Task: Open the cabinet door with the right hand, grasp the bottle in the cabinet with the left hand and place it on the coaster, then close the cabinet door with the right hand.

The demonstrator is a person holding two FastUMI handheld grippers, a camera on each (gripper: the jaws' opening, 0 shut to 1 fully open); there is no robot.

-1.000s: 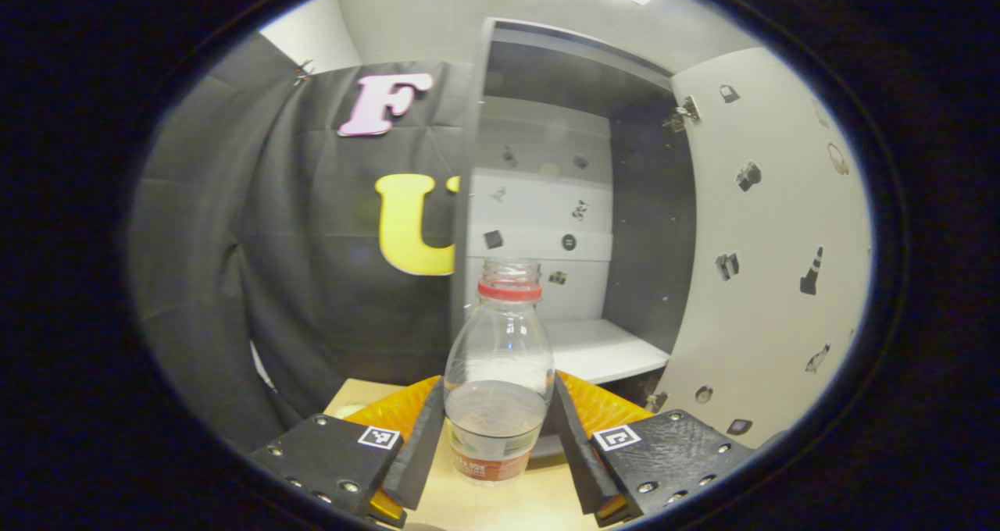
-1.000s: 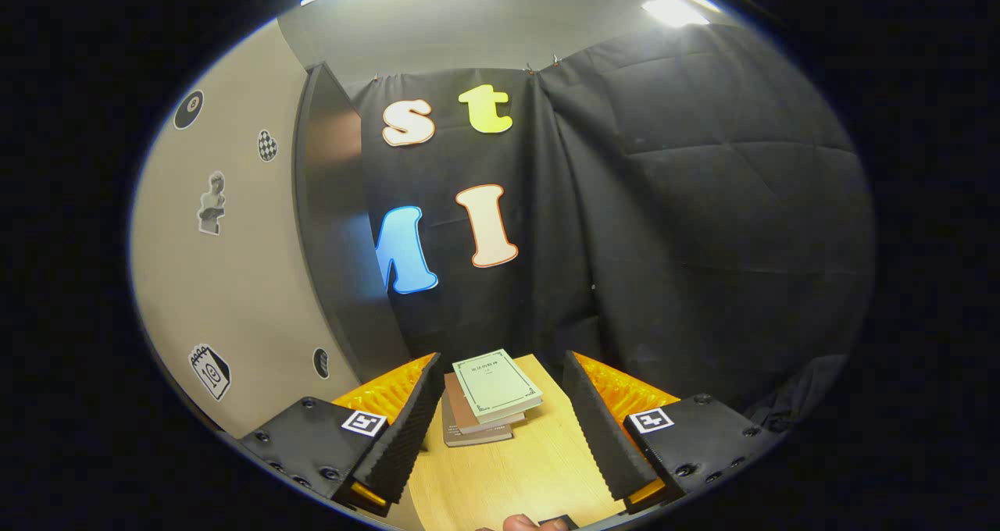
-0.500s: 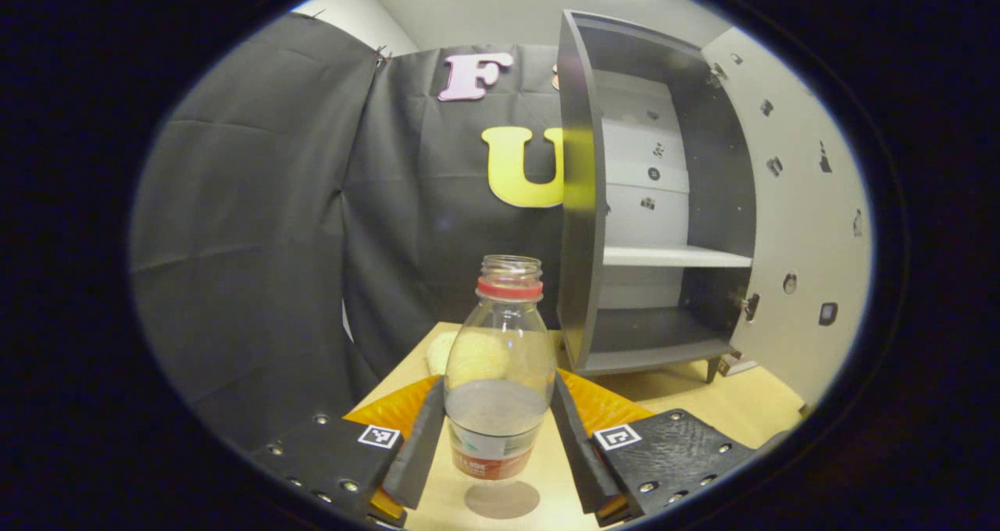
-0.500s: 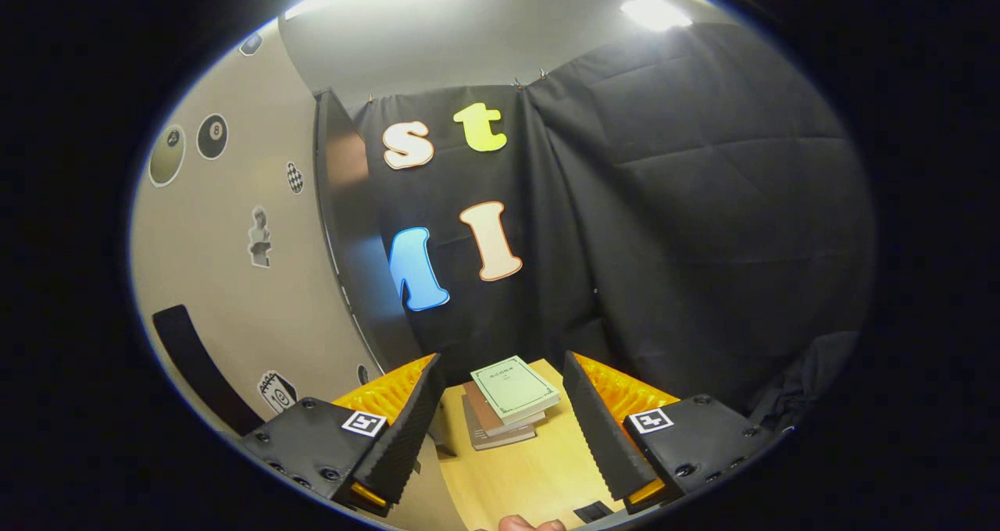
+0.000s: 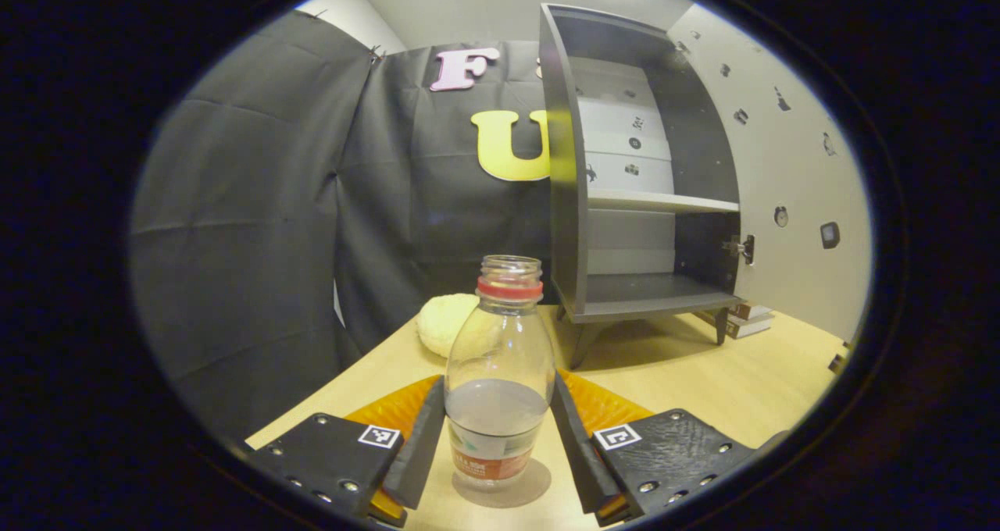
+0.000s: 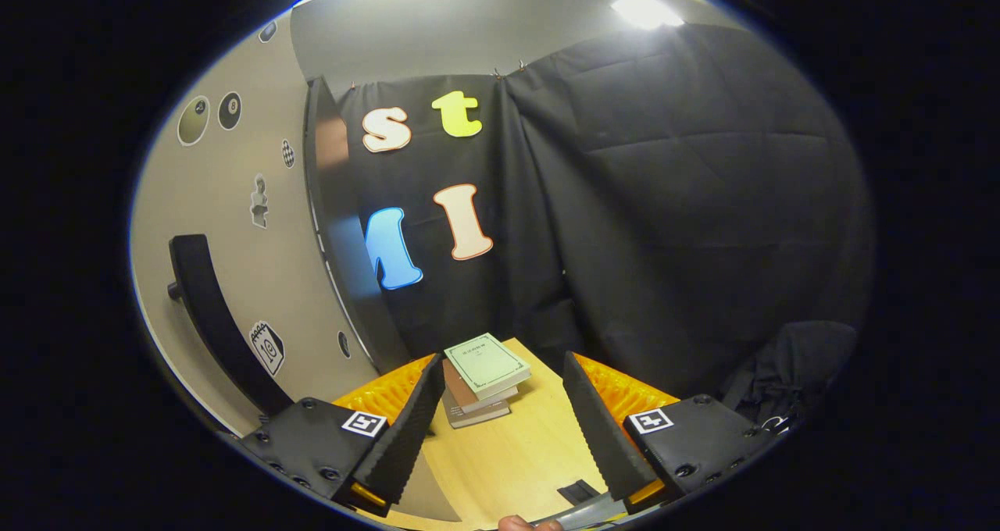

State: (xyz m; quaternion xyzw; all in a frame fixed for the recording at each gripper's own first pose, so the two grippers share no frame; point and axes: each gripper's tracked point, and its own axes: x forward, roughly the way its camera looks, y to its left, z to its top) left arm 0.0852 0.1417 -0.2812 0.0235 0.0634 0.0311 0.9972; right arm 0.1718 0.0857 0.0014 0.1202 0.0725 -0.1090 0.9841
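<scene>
Both fingers (image 5: pixel 426 437) of the left gripper (image 5: pixel 498 445) press on the lower body of the bottle (image 5: pixel 500 375), one on each side, at the bottom centre of the left gripper view; the bottle stands upright, clear, uncapped with a red ring at its neck and a little liquid in it. A soft shadow lies on the table (image 5: pixel 703 383) just under its base, so it seems to hang slightly above the wood, though I cannot tell for sure whether it touches. Beyond it, near the middle of the frame, a pale round pad (image 5: pixel 444 324) lies on the table, which I take to be the coaster. To do this step well, the bottle should be carried forward to that pad while kept vertical, since the open neck would spill at a tilt, then lowered until the base sits flat and centred before the fingers part. Farther back, at upper right, the cabinet (image 5: pixel 625 195) stands with its door (image 5: pixel 797 172) swung wide and its shelves bare. In the right gripper view the right gripper (image 6: pixel 496 422) has its fingers (image 6: pixel 402 429) spread apart on nothing, at the bottom of the frame above the table (image 6: pixel 516 461); a stack of books (image 6: pixel 480 386) lies past them, and the door (image 6: pixel 226 297) with its dark handle (image 6: pixel 215 320) fills the left, close enough to push shut afterwards.
</scene>
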